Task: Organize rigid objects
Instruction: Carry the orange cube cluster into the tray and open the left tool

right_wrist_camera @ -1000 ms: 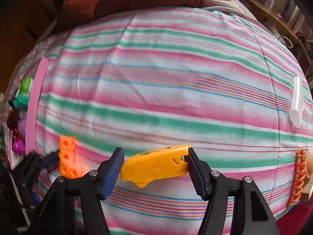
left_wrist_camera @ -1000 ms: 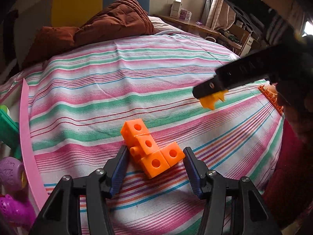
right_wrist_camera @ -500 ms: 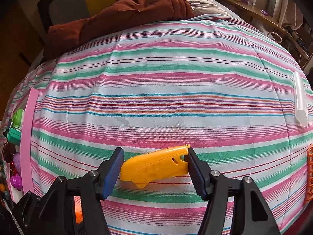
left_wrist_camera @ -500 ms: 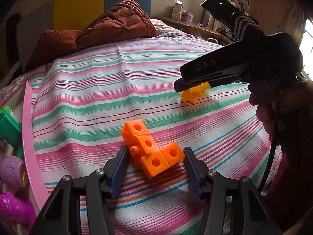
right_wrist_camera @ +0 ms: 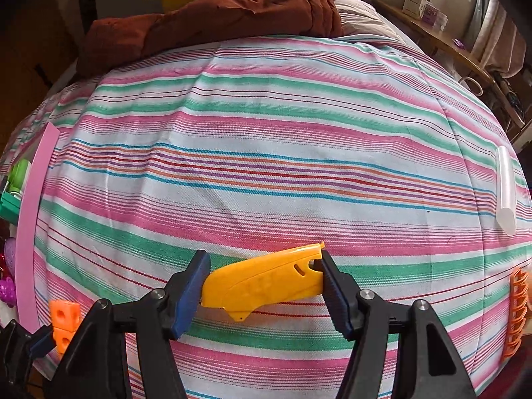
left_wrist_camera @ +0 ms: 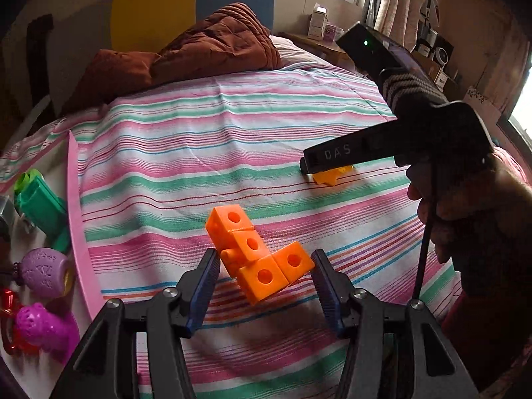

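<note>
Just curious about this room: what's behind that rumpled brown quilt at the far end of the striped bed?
Behind the rumpled brown quilt stand a yellow panel and a blue panel, like a headboard. Their lower parts are hidden by the quilt.

Woven cotton-like sheet – matt, striped. Cubes and yellow piece: smooth, slightly glossy plastic. Quilt – soft, puffy cloth. Gripper pads ribbed, matt.

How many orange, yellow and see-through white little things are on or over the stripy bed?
Orange: 2, the cube piece and the ridged piece
Yellow: 1, the plastic piece
See-through white: 1, the tube
Total: 4
</note>
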Action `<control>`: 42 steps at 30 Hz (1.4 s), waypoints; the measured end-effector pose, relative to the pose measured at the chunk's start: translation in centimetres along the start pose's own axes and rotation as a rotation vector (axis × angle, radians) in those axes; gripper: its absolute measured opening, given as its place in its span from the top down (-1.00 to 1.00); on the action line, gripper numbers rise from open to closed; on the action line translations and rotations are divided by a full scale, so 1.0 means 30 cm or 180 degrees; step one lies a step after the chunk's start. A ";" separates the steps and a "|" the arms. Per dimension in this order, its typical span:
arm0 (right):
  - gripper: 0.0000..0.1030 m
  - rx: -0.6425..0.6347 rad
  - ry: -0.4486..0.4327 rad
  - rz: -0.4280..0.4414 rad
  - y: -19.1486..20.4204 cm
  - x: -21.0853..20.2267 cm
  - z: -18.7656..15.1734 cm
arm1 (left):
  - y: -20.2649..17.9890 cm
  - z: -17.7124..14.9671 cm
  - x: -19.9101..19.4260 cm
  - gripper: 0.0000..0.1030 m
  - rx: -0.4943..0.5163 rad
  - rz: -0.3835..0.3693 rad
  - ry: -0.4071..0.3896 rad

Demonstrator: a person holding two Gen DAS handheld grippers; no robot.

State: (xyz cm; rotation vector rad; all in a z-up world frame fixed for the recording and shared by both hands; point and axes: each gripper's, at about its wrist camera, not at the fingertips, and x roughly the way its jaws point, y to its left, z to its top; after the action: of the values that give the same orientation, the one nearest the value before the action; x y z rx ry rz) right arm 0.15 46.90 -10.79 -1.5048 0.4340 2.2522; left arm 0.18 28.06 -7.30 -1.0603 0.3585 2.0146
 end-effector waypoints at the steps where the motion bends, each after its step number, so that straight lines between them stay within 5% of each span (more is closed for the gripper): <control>1: -0.27 0.0013 -0.0002 0.0006 -0.003 -0.001 0.000 | 0.004 0.005 -0.015 -0.10 -0.0005 0.0020 -0.0030; 23: -0.27 -0.0122 -0.0058 -0.0083 0.008 0.038 0.042 | 0.198 -0.024 -0.283 -0.11 -0.0434 0.0376 -0.0384; 35: -0.27 -0.0154 -0.0064 -0.0117 0.023 0.009 0.015 | 0.638 -0.073 -0.353 -0.11 -0.1312 0.0608 -0.0395; 40: -0.27 -0.0182 -0.0067 -0.0135 0.030 0.001 0.012 | 0.721 -0.049 -0.283 -0.14 -0.1354 0.0603 -0.0298; 42: -0.27 -0.0189 -0.0068 -0.0140 0.031 -0.001 0.013 | 0.735 -0.041 -0.271 -0.32 -0.1332 0.0661 -0.0302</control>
State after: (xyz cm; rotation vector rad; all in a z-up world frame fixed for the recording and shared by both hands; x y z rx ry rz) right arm -0.61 46.26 -10.60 -1.5031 0.3270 2.2634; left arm -13.52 9.18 -4.18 -1.2106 -0.0091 2.3829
